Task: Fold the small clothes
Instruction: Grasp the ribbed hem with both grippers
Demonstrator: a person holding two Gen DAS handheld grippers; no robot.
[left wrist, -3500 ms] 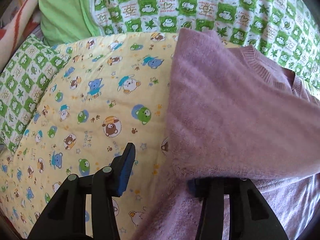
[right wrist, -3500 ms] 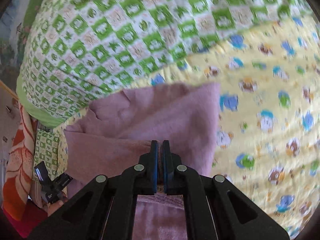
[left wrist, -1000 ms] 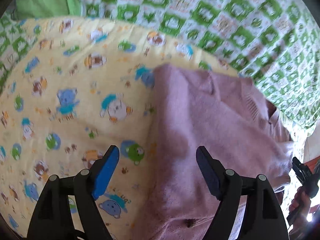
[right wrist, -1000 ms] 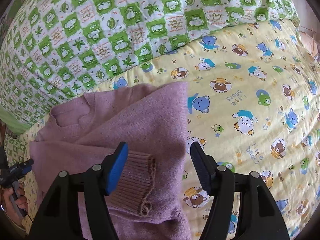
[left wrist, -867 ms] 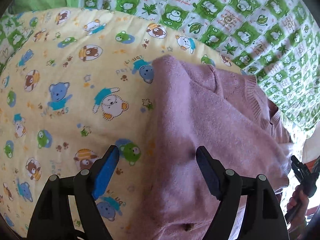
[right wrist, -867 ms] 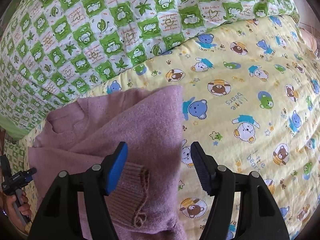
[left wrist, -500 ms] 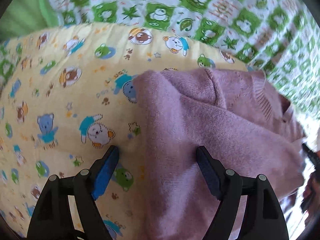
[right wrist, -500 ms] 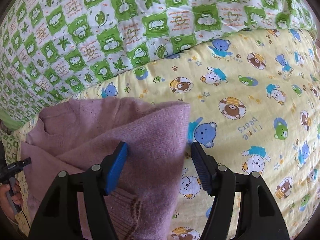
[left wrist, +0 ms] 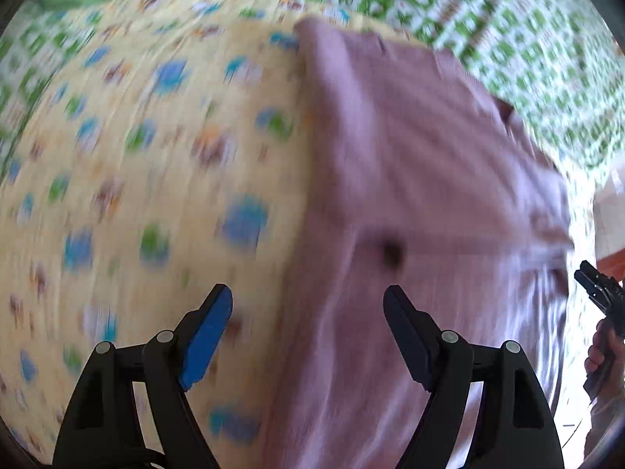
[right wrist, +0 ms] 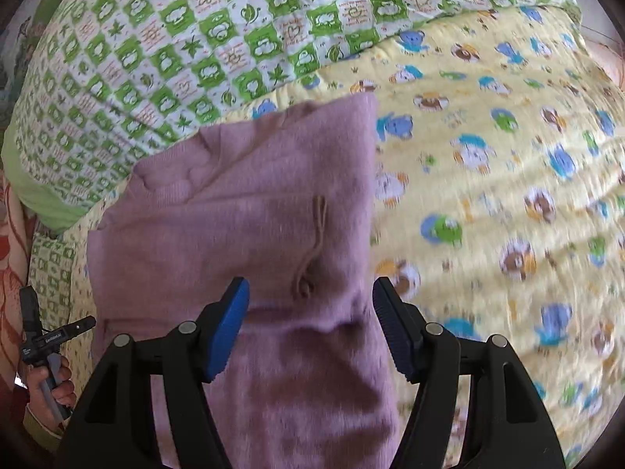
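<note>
A mauve knit sweater [left wrist: 422, 179] lies partly folded on a yellow bear-print quilt [left wrist: 148, 164], sleeves laid over its body. It also shows in the right wrist view [right wrist: 242, 211], with a ribbed cuff [right wrist: 312, 258] on top. My left gripper [left wrist: 308, 312] is open and empty, above the sweater's left edge. My right gripper [right wrist: 310, 301] is open and empty, above the sweater's right edge near the cuff. The left wrist view is blurred by motion.
A green-and-white checked quilt [right wrist: 203, 39] lies behind the yellow quilt [right wrist: 508, 179]. The other hand-held gripper shows at the edge of each view, at right [left wrist: 601, 297] and at left [right wrist: 43, 336]. An orange patterned cloth [right wrist: 11, 242] lies at far left.
Both grippers stay open and have pulled back toward the sweater's lower part. The sweater looks larger in both views. Earlier the right gripper let go of the sleeve.
</note>
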